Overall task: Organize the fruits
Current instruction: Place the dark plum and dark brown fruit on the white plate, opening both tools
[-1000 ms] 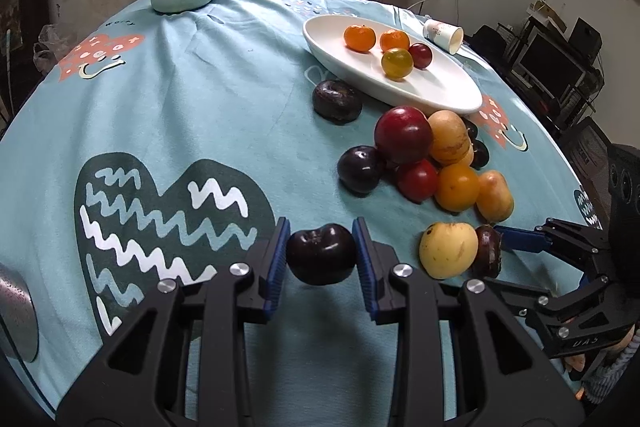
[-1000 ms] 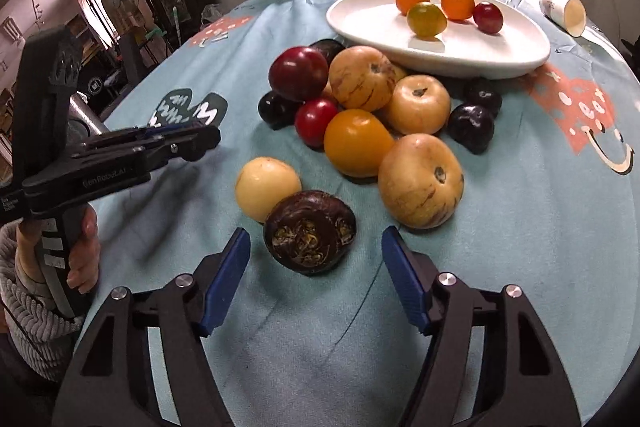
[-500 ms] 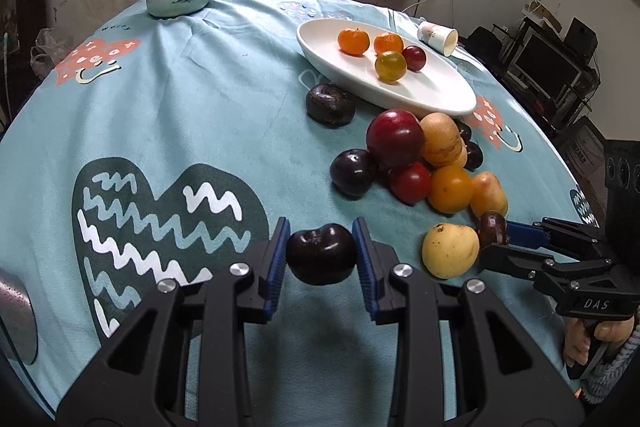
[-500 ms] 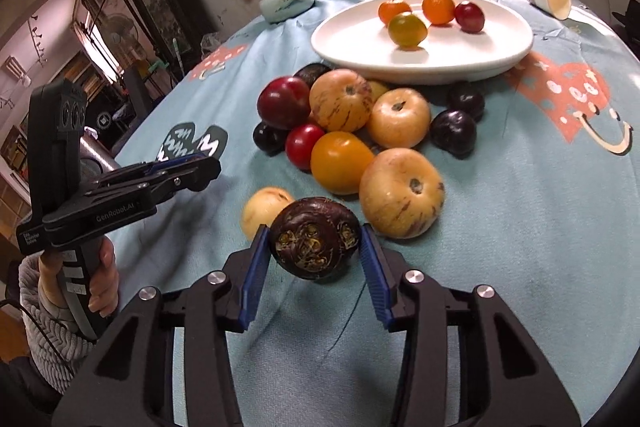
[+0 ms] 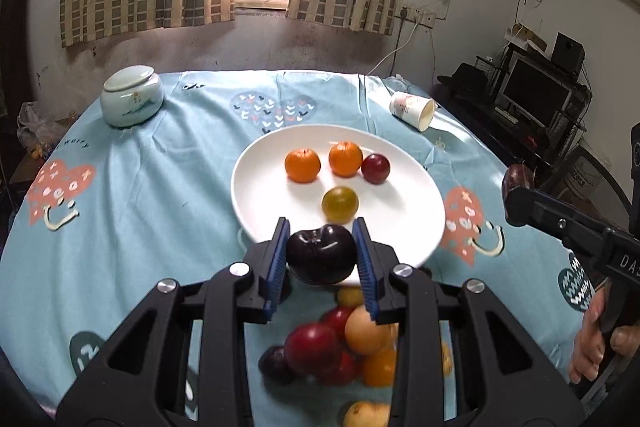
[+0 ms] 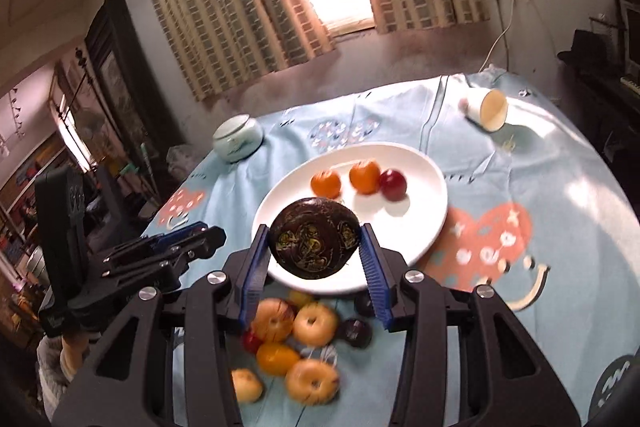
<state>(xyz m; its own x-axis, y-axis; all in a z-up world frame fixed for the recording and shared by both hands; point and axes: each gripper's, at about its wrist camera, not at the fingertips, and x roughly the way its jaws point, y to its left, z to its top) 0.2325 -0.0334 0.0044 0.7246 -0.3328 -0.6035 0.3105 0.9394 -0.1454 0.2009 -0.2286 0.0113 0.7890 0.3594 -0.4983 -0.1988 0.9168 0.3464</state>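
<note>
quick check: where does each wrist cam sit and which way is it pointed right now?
Left wrist: sits behind the left gripper, faces the window across the plate; its fingers clamp a dark plum; the right gripper and a hand show at right.
Right wrist: sits behind the right gripper, faces the same window; it clamps a dark brown fruit; the left gripper shows at left.
Shared: plate, two oranges, red plum, tipped cup, jar, loose fruit pile below.

Both wrist cams look forward-down from above the table's near side, facing the window; both share the white plate point(image 5: 256, 163) point(image 6: 432, 187).
</note>
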